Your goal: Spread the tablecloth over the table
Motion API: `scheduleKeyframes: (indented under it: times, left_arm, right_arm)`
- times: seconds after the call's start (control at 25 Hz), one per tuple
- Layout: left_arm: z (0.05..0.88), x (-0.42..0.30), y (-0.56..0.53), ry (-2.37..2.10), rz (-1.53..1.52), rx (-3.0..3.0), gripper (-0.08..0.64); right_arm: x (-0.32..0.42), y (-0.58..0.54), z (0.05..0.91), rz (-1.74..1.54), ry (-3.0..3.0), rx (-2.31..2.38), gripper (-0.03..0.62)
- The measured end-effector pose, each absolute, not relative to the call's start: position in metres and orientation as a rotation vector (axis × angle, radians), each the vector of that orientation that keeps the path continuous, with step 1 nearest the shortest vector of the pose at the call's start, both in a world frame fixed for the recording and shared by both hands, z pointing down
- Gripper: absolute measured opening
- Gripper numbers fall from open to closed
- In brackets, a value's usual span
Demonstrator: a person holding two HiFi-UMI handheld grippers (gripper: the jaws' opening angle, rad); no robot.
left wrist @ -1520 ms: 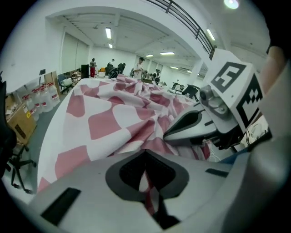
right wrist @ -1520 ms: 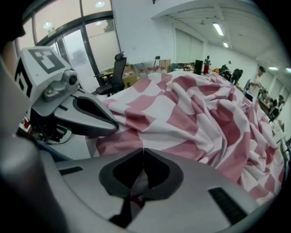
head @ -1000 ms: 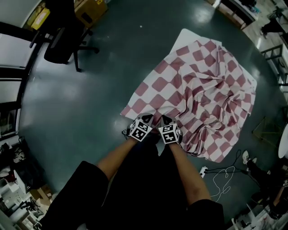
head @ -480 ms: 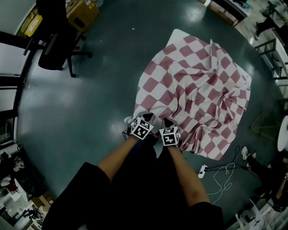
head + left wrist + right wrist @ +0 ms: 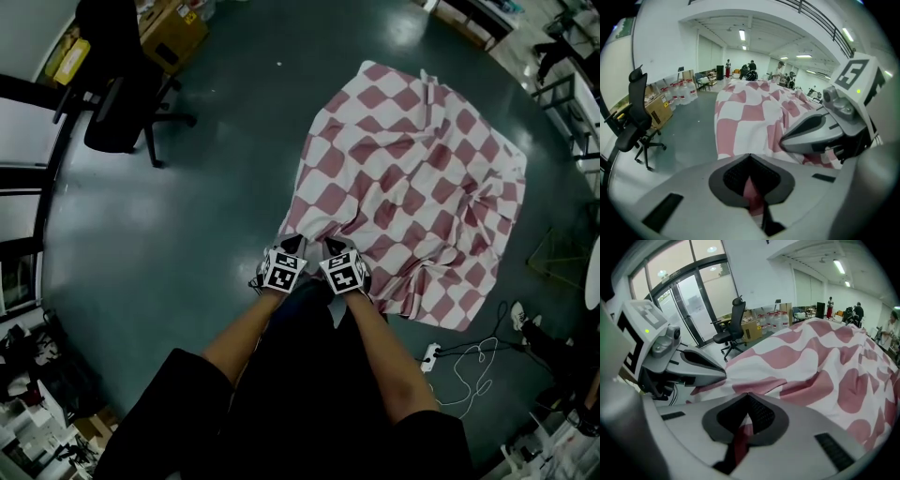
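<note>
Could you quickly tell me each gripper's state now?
Left gripper: shut on the red-and-white checked fabric tablecloth.
Right gripper: shut on the same tablecloth.

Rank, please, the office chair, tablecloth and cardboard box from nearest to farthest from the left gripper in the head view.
1. tablecloth, clamped in the left gripper
2. office chair, upper left
3. cardboard box, beyond the chair, top edge

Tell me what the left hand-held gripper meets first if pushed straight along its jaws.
The left hand-held gripper, shut on the tablecloth, would probably run into that same checked cloth, spread just ahead.
</note>
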State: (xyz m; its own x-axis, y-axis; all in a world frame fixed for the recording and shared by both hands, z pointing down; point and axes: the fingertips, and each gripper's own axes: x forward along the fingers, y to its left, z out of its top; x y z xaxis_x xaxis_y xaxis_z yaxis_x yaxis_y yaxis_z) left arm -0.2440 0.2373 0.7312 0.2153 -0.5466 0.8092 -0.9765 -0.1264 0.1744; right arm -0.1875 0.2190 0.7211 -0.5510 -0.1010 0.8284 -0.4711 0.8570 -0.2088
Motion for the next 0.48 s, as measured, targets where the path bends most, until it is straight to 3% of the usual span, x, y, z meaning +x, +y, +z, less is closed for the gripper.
scheduleKeyframes:
  times: [0.2, 0.48]
  left_arm:
    - [0.704, -0.225, 0.223, -1.408, 0.690, 1.898, 0.011]
    - [0.697, -0.126, 0.213, -1.145, 0.827, 2.171, 0.011]
  right_arm:
    - [-0.152, 0.219, 0.687, 0.550, -2.181, 0.580, 0.017]
    - [-0.016, 0.207, 0.692, 0.586, -2.042, 0.889, 0.017]
